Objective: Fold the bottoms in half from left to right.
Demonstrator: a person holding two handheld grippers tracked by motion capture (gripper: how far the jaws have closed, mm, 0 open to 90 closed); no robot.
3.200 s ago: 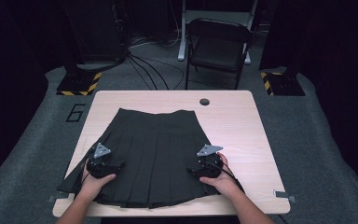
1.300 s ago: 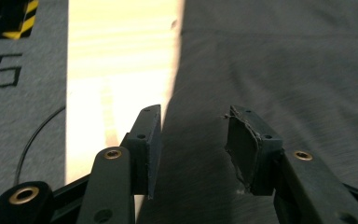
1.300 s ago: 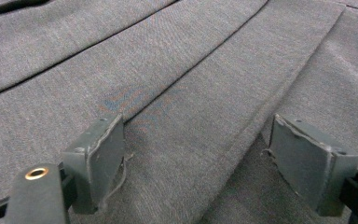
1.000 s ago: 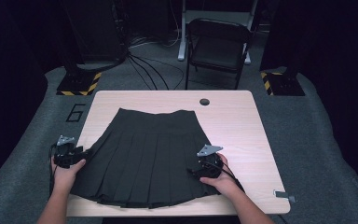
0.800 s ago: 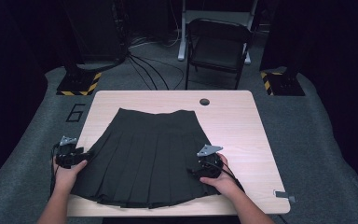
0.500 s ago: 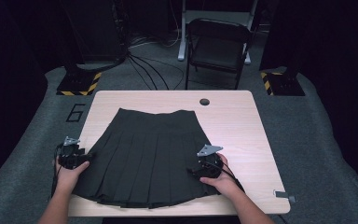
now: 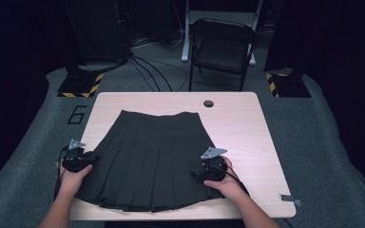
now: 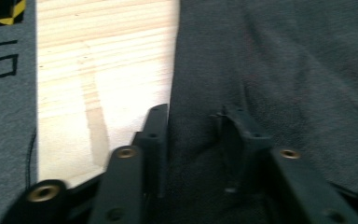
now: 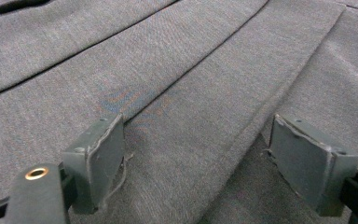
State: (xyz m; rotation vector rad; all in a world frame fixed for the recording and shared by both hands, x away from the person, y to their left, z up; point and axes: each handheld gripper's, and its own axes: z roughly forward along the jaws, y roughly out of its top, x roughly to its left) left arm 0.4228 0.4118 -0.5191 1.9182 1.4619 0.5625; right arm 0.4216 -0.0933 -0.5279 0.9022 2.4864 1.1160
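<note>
- Dark pleated skirt (image 7: 154, 156) lies flat in the middle of the frame on the counter (image 7: 247, 123), waistband toward the top, hem at the lower edge near me.
- My left gripper (image 7: 78, 159) is at the skirt's left edge, lower left of the high view. Its jaws have just been closing, and in the left gripper view the skirt's side edge (image 8: 191, 140) sits between them. Narrowed, but I can't tell if the pads really pinch the cloth yet.
- My right gripper (image 7: 209, 172) rests on the skirt's lower right part, jaws wide. In the right gripper view the pads (image 9: 100, 158) sit on the pleats (image 9: 205, 116) and clamp nothing.
- Risk: left grip may catch only the top layer, so a lift would peel the skirt open instead of folding it.
- Risk: right jaws pinch nothing, so a pull from the left could drag the whole skirt sideways and bunch the pleats.
- Risk: the hem lies close to the counter's near edge and could slide off.
- Containers: none here. The small round hole (image 7: 208, 103) near the counter's top edge looks empty.
</note>
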